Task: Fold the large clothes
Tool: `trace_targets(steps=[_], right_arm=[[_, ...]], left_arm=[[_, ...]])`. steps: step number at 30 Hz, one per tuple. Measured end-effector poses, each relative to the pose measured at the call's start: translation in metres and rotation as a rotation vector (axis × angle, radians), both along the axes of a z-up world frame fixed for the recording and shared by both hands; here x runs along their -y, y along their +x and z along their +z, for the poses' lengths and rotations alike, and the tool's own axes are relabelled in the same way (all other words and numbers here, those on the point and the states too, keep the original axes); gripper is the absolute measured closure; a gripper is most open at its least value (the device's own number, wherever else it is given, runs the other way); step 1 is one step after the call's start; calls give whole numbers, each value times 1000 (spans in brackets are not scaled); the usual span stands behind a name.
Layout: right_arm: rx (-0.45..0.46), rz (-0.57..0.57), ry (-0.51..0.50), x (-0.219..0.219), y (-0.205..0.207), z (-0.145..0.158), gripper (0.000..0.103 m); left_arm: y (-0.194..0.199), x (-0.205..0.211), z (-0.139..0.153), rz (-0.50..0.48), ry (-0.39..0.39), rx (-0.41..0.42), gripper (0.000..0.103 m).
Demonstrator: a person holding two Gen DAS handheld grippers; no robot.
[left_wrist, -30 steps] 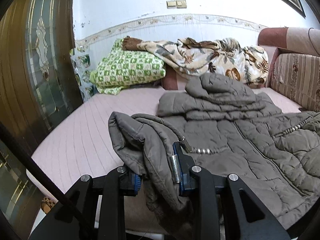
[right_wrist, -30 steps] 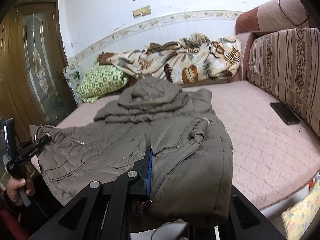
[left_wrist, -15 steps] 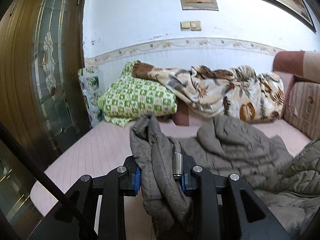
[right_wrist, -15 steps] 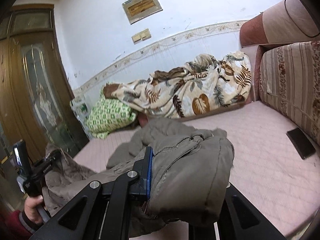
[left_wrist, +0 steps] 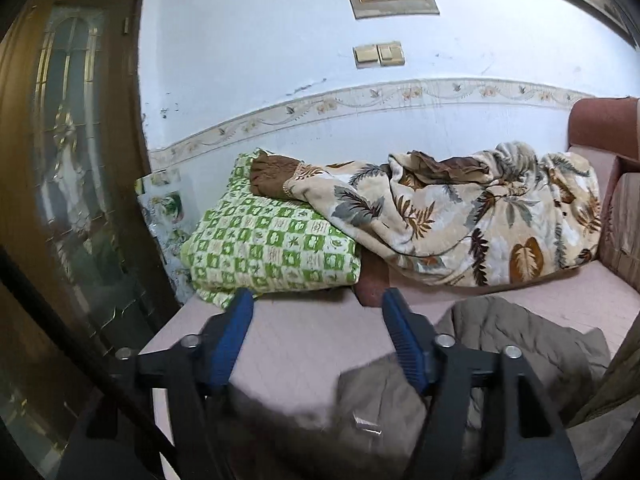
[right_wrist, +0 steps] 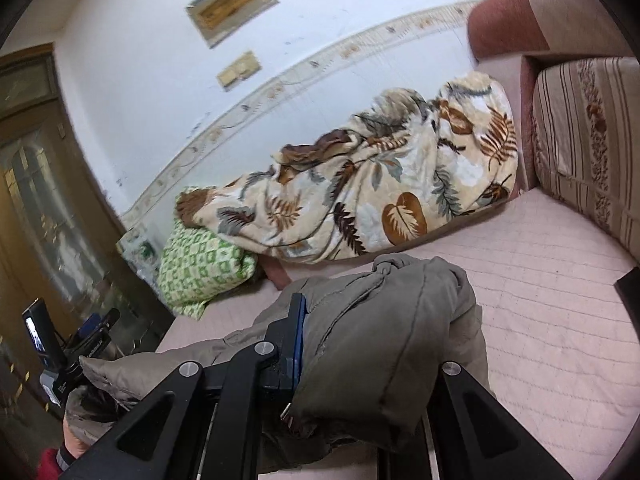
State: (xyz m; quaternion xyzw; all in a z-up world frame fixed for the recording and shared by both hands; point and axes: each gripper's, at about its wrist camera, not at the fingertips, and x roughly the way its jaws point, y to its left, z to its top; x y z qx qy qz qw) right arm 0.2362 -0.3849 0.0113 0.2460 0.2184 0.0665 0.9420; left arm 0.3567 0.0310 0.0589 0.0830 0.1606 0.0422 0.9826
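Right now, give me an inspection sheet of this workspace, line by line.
Surface: pink quilted bed cover, mostly bare on its right side.
Job's things: grey padded jacket, bunched and lifted at the near edge.
Clutter: green checked pillow, leaf-print blanket, a dark flat object at the bed's right edge.
Grippers: left gripper jaws have just been opening, nothing between them, jacket fabric blurred just below; right gripper shut on the jacket.
Cables: nothing seen.
Surroundings: wooden glass-panelled door, wall switches, striped sofa back.
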Motion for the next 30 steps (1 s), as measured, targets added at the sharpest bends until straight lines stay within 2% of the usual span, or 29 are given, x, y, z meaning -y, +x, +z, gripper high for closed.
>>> trace_targets(steps=[2,4,7,13,15,17,18,20,21,22,23,25,28,30], right_arm=[[-26,-15,-14,2,28,-4,88],[-51,-33,-6,7,52,-10,88],[-97,-67,11,15,87,-22,88],[-203,-128,59,35,146,-48,87],[-248,-151,112,45,165,-57,85],[-287,-151,183,56,179,-66,72],[-318,-149,222,62,184,-69,68],[-329,-152,292,74,182,-67,53],[-312,-153,296,76,178,-63,49],[-285,-158,283,79,171,-55,39],[-258,-160,274,82,162,-47,37],[-217,-137,253,85,148,-34,37],[-193,-69,139,69,125,-23,37],[-191,-23,75,54,114,-26,37]], left_arm=[[32,-1,2,8,-7,-48,36],[52,-10,5,42,-32,-63,36],[73,-31,15,86,-93,-61,27],[92,-64,32,139,-114,-43,26],[91,-69,32,132,-113,-46,26],[88,-69,27,119,-112,-52,26],[87,-68,25,108,-114,-59,26],[81,-63,18,71,-118,-75,26],[78,-60,15,59,-115,-80,26],[75,-56,11,40,-109,-86,26],[72,-51,7,20,-101,-93,26],[68,-40,-1,-10,-86,-106,26],[62,-19,-20,-74,-69,-149,26],[57,-1,-38,-128,-62,-191,26]])
